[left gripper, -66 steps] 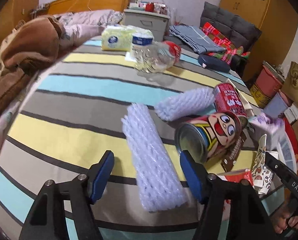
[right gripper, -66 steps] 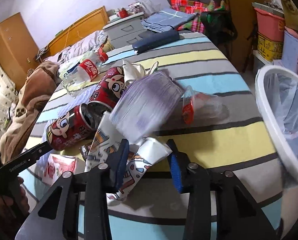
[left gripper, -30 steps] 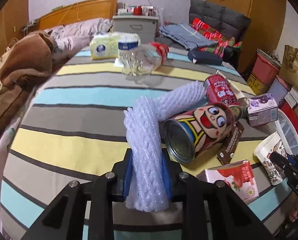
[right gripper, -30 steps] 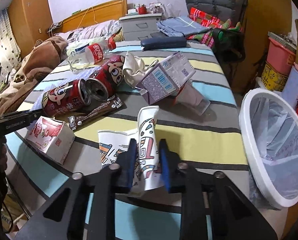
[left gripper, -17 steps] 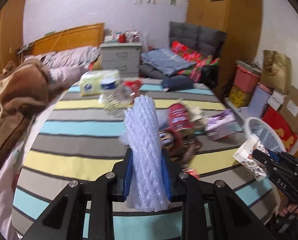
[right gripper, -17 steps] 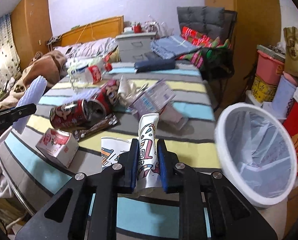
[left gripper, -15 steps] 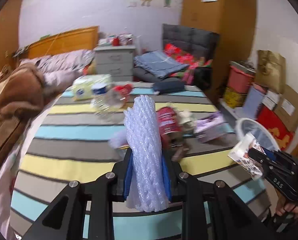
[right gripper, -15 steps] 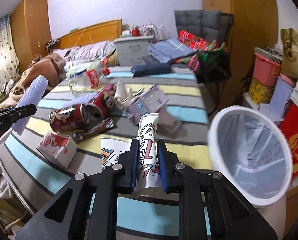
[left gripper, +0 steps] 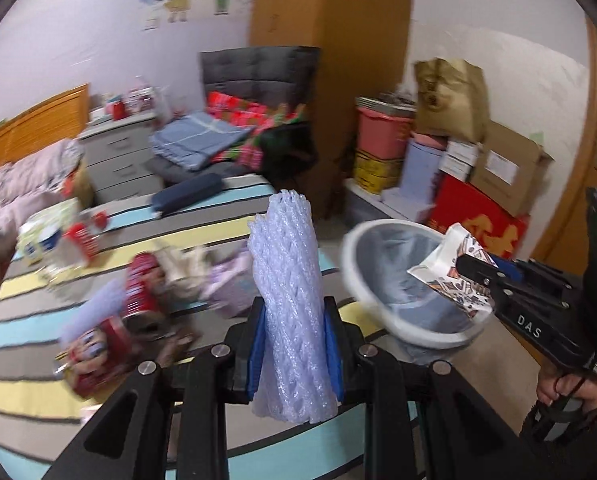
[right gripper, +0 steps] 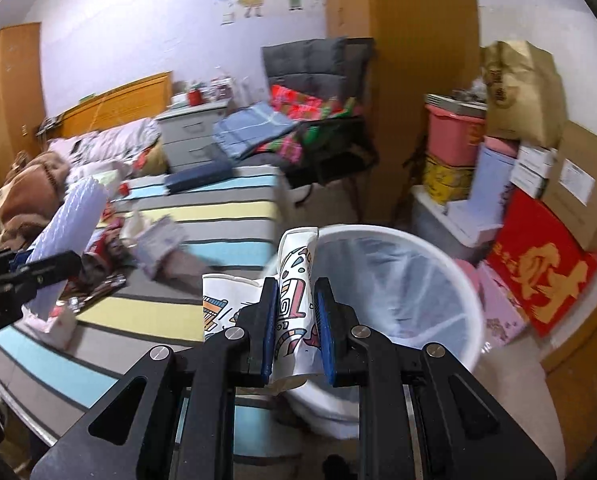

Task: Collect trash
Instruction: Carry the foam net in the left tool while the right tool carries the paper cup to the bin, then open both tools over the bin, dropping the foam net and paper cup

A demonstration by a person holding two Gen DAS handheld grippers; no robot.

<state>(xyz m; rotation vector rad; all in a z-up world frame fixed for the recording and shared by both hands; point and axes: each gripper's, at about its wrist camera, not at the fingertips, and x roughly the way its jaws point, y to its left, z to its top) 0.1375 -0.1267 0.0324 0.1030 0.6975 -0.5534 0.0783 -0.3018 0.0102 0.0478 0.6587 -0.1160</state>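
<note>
The left gripper (left gripper: 294, 344) is squeezed tight on a white foam net sleeve (left gripper: 288, 304). The sleeve stands straight up between the blue pads (left gripper: 255, 346) and sticks out above and below them. It is lifted up off the striped table (left gripper: 226, 232).

The right gripper (right gripper: 296, 328) is closed tight on a crushed paper cup (right gripper: 294, 296) with bright drawings on it. The cup is squashed flat between the pads. In the left wrist view, the cup (left gripper: 446, 272) hangs over the right side of the white trash bin (left gripper: 378, 316), at about 3 o'clock from the sleeve. In the right wrist view, the bin (right gripper: 450, 280) sits just past the cup, at about 2 o'clock, beside the table edge. It has a thin clear bag inside.

More trash lies on the table. Two red cans (left gripper: 138, 292) lie on their sides at about 9 o'clock from the sleeve, but they look blurry. A purple carton (left gripper: 230, 284) lies near them. A red and white carton (right gripper: 54, 322) lies at the table's near edge, at about 9 o'clock from the cup.

A grey chair (right gripper: 318, 80) with folded clothes stands behind the table.
</note>
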